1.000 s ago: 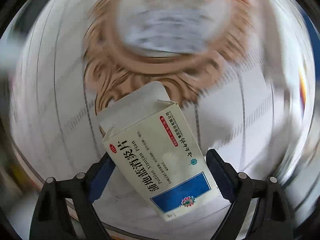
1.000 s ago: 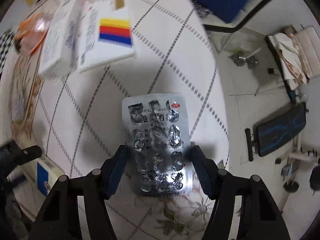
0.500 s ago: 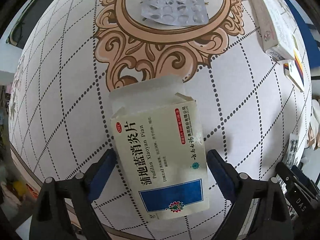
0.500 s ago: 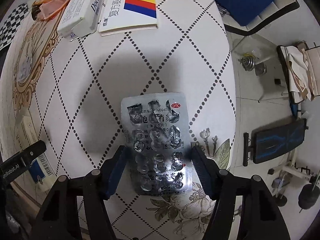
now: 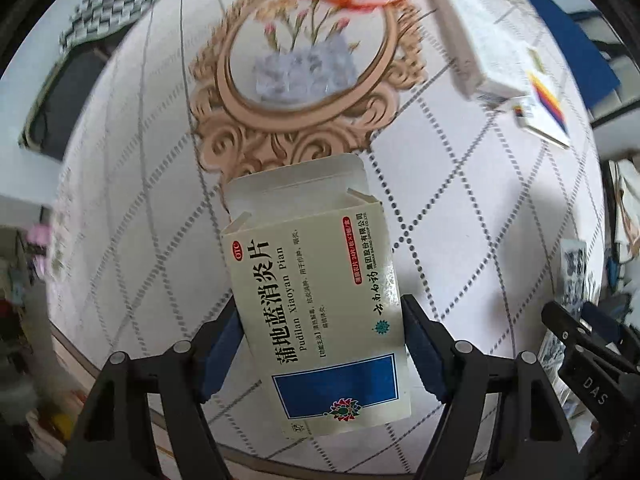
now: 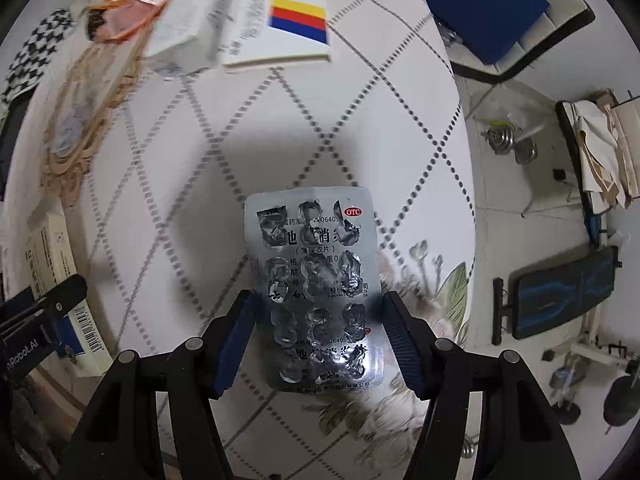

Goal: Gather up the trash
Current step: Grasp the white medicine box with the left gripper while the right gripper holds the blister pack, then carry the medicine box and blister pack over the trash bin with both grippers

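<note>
- Cream cardboard, the medicine box (image 5: 316, 312) sits between the blue pads of the left gripper (image 5: 322, 344) in the lower middle of the left wrist view; the jaws press its two long sides, and its end flap stands open toward the frame centre.
- Silver foil, the emptied blister pack (image 6: 316, 284) is clamped between the pads of the right gripper (image 6: 318, 336) in the lower middle of the right wrist view, its popped cells facing the camera.
- Behind both held items lies the tablecloth (image 5: 460, 216), white with a dotted diamond grid.
- In the upper middle of the left view a second blister sheet (image 5: 304, 68) rests inside the tan ornamental frame printed on the cloth, blurred.
- An orange wrapper (image 6: 128, 0) lies in the upper left of the right view.
- Just beside it are a white box (image 6: 188, 24) and a carton with yellow, red and blue stripes (image 6: 280, 24), which touch each other.
</note>
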The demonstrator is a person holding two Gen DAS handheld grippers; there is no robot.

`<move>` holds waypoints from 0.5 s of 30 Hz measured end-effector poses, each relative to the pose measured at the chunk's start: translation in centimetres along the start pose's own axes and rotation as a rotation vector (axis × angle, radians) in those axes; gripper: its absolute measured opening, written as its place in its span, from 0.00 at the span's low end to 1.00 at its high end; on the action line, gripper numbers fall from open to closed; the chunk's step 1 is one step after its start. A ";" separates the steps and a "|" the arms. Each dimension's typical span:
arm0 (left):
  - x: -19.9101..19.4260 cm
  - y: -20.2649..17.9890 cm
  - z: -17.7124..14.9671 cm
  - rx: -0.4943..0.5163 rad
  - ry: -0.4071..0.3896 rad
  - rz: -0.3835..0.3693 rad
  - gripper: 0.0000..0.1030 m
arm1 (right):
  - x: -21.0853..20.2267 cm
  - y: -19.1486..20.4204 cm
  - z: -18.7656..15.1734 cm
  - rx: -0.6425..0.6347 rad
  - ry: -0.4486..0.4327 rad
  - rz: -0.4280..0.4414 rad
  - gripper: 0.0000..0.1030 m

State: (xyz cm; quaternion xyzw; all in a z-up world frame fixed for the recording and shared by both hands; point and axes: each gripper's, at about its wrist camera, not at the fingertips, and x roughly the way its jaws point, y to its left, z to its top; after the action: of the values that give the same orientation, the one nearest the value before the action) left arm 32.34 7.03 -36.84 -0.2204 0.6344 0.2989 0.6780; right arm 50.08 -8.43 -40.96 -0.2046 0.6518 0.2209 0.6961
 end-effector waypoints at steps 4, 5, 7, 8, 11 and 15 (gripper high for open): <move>-3.8 -0.3 -2.3 0.060 -0.084 0.014 0.71 | -2.7 1.8 -1.8 -0.039 -0.084 0.009 0.64; -4.5 -0.3 -2.6 0.067 -0.100 0.014 0.71 | -3.2 2.1 -2.2 -0.043 -0.098 0.009 0.64; -6.3 0.0 -3.6 0.082 -0.136 0.013 0.71 | -4.5 3.1 -3.4 -0.051 -0.133 0.017 0.64; -7.2 0.6 -2.6 0.083 -0.147 0.010 0.71 | -5.2 3.5 -4.1 -0.051 -0.149 0.022 0.64; -8.7 3.2 -3.4 0.089 -0.191 -0.007 0.71 | -7.2 4.9 -6.5 -0.048 -0.184 0.038 0.64; -10.2 6.0 -6.4 0.114 -0.248 -0.043 0.71 | -9.8 7.1 -10.1 -0.035 -0.231 0.048 0.64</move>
State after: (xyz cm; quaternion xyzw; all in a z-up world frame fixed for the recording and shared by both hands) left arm 23.37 5.77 -26.83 -0.1565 0.5568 0.2726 0.7688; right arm 37.24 -8.79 -31.79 -0.1741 0.5681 0.2708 0.7574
